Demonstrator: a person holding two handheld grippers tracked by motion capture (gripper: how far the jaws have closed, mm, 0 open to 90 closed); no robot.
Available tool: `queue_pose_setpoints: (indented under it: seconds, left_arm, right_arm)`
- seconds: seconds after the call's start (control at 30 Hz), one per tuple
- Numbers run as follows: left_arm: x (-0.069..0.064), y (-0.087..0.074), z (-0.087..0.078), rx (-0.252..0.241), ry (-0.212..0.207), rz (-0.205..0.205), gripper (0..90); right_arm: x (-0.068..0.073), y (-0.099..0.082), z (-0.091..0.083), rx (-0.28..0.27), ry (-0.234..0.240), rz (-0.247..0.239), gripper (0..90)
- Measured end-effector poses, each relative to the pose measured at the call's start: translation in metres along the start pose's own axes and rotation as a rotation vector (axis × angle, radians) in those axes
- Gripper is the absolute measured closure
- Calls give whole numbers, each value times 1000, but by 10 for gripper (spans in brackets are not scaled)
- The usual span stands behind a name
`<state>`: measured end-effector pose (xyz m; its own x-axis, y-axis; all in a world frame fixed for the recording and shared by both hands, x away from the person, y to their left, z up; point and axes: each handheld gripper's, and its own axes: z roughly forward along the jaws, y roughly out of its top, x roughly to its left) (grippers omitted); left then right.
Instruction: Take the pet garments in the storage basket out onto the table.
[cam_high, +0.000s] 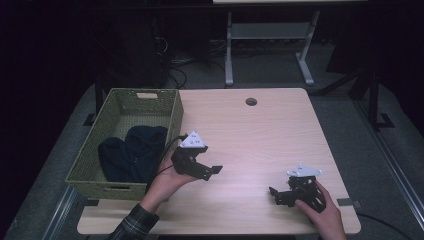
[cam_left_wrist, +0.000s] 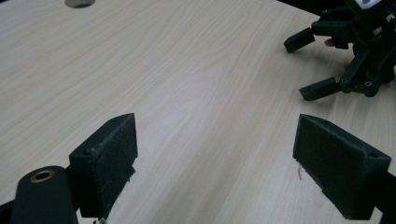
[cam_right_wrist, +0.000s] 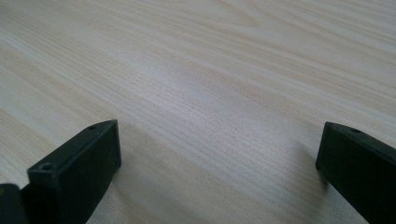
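Both dark garments (cam_high: 134, 152) already lie in the green woven basket (cam_high: 172, 117) at the left of the high view, so the putting-away looks finished (the tabletop (cam_high: 260, 135) bears nothing else). The left gripper (cam_high: 212, 169), mid-frame beside the basket, and the right gripper (cam_high: 272, 192), lower right, each hold their jaws wide apart, clasping nothing.

No readable text, label, brand, number or sign is showing on anything at the table.

I see a pale wooden worktop (cam_high: 270, 130) on grey floor (cam_high: 345, 110) in a dark room, a white-legged desk (cam_high: 270, 35) and tangled cables (cam_high: 175, 65) behind.
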<state>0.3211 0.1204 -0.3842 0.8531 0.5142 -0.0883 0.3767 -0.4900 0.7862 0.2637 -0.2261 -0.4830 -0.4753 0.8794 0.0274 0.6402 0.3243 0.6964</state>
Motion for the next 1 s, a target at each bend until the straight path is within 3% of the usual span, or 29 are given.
queue_pose_setpoints:
  seconds: [1.0]
  left_arm:
    - [17,39,-37,-23,-15,13,131]
  right_arm:
    - [0,0,0,0,0,-1,0]
